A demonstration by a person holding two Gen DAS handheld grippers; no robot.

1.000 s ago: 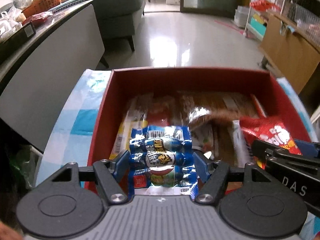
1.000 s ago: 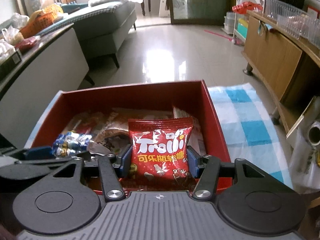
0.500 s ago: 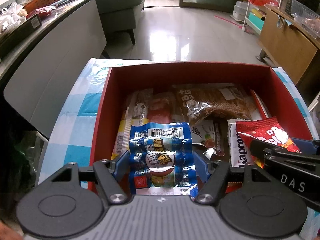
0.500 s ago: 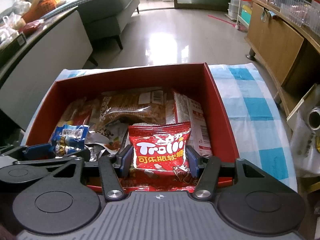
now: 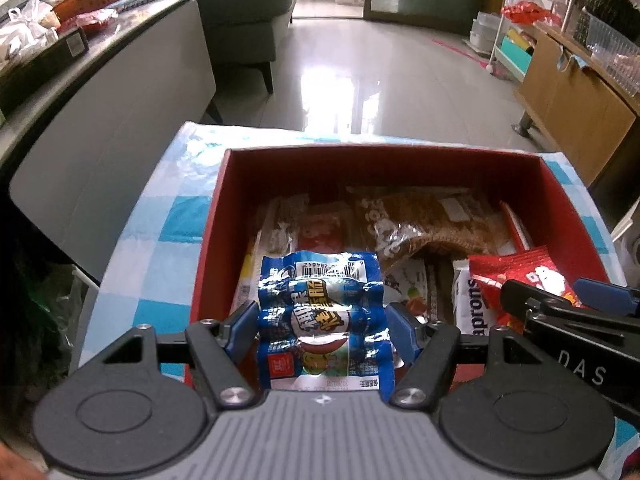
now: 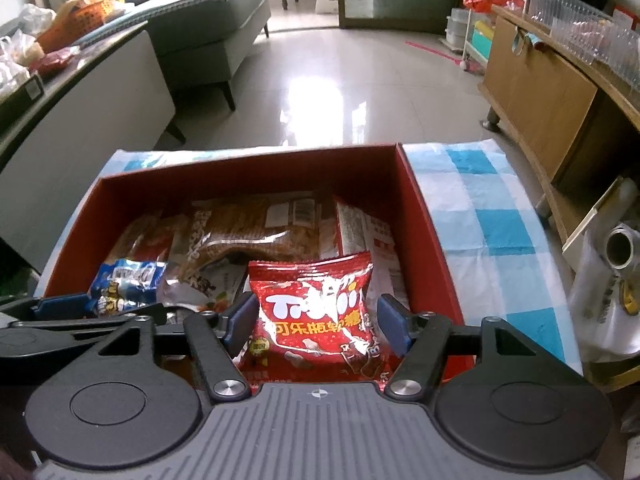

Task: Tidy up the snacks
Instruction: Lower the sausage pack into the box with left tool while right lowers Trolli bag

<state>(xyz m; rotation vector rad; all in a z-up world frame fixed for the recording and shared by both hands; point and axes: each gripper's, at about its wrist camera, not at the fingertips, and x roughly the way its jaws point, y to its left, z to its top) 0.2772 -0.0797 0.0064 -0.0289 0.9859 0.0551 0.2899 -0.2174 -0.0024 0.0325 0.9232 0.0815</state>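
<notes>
My left gripper (image 5: 322,326) is shut on a blue sausage pack (image 5: 320,308) and holds it over the near left part of the red box (image 5: 376,160). My right gripper (image 6: 316,320) is shut on a red Trolli gummy bag (image 6: 316,312) over the near right part of the same box (image 6: 256,168). The box holds several snack packets, among them a brown cracker bag (image 5: 432,224). In the left wrist view the right gripper (image 5: 568,296) shows at the right with the red bag (image 5: 524,272). In the right wrist view the left gripper (image 6: 92,312) shows at the left with the blue pack (image 6: 124,284).
The box sits on a blue-and-white checked cloth (image 6: 488,216). A grey counter (image 5: 100,128) stands to the left and a wooden cabinet (image 6: 552,100) to the right. A foil roll (image 6: 620,244) lies at the right edge. A grey sofa (image 6: 216,36) stands behind.
Both grippers have pulled back and risen from the box with their packs still held; the box now looks smaller and farther.
</notes>
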